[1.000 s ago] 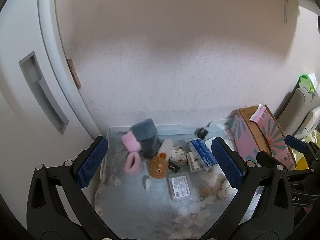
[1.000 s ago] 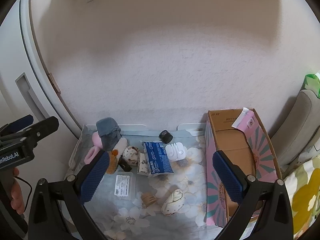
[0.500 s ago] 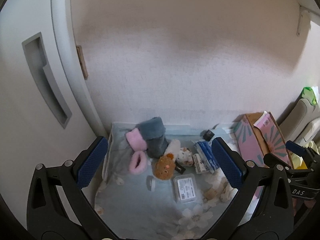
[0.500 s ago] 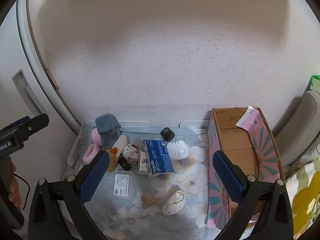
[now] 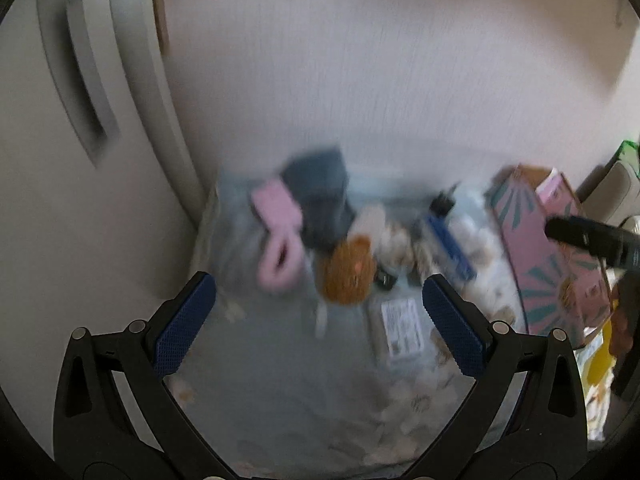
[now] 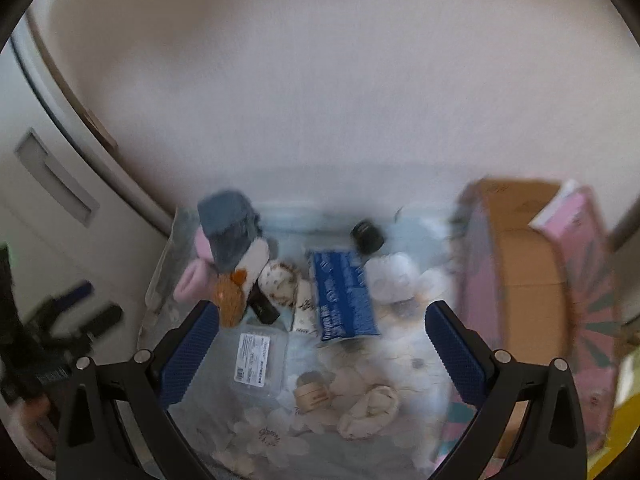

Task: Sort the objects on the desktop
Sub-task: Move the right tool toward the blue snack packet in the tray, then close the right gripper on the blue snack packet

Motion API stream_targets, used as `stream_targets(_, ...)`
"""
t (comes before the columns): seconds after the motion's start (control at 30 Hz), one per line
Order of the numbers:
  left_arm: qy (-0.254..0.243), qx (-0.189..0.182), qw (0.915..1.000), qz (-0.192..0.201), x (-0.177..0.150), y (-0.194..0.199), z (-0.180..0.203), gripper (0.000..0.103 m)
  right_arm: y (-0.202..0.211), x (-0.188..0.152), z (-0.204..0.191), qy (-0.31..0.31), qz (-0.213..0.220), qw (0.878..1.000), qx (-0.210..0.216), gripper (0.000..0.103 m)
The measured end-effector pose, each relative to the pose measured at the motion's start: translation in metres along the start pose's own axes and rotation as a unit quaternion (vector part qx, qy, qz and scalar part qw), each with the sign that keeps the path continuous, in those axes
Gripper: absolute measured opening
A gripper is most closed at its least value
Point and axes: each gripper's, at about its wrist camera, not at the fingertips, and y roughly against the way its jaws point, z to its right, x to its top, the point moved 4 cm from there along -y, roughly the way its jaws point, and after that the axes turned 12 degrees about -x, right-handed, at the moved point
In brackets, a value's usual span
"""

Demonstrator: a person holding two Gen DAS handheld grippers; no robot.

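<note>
Both views are motion-blurred. The left gripper [image 5: 318,316] hangs above the tabletop [image 5: 272,364] with its blue-padded jaws spread wide and nothing between them; the right gripper [image 6: 322,346] is likewise wide and empty. On the floral cloth lie a grey plush piece [image 6: 230,232] over a pink fuzzy item [image 6: 192,280], a brown plush toy [image 6: 230,304], a clear plastic case [image 6: 260,360] with a white label, a blue packet [image 6: 344,296], a small black object [image 6: 366,236] and a cream shell-like item [image 6: 370,408]. An open pink patterned cardboard box [image 6: 524,264] stands at the right edge, near the wall.
</note>
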Motion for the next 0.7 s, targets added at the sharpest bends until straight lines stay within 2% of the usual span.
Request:
stream_targets(0.1,0.019,-0.001,0.9995,-0.023,-0.018,-0.033,-0.010,0.098,-0.042,0.001,0.001,-0.016,-0.044,0.999,0.026,0.103)
stream_targets(0.23,0.018,0.008,0.9990,-0.041,-0.033,-0.066,-0.020,0.090,-0.089,0.000,-0.001,-0.014,-0.085,0.996,0.035,0.102)
stream_targets(0.3,0.019,0.007,0.9985,-0.050,-0.040,-0.078,-0.023,0.081,-0.103,-0.001,-0.001,-0.011,-0.097,0.995,0.034,0.098)
stream_targets(0.47,0.028,-0.005,0.9978,-0.060,-0.054,-0.101,-0.028,0.078,-0.128,-0.005,0.001,-0.023,-0.123,0.991,0.041,0.086)
stream_targets(0.63,0.020,-0.015,0.9976,-0.065,-0.058,-0.114,-0.025,0.062,-0.135,-0.011,0.003,-0.029,-0.130,0.990,0.040,0.083)
stream_targets(0.7,0.014,-0.017,0.9973,-0.070,-0.058,-0.119,-0.024,0.048,-0.135,-0.011,0.002,-0.024,-0.128,0.991,0.039,0.079)
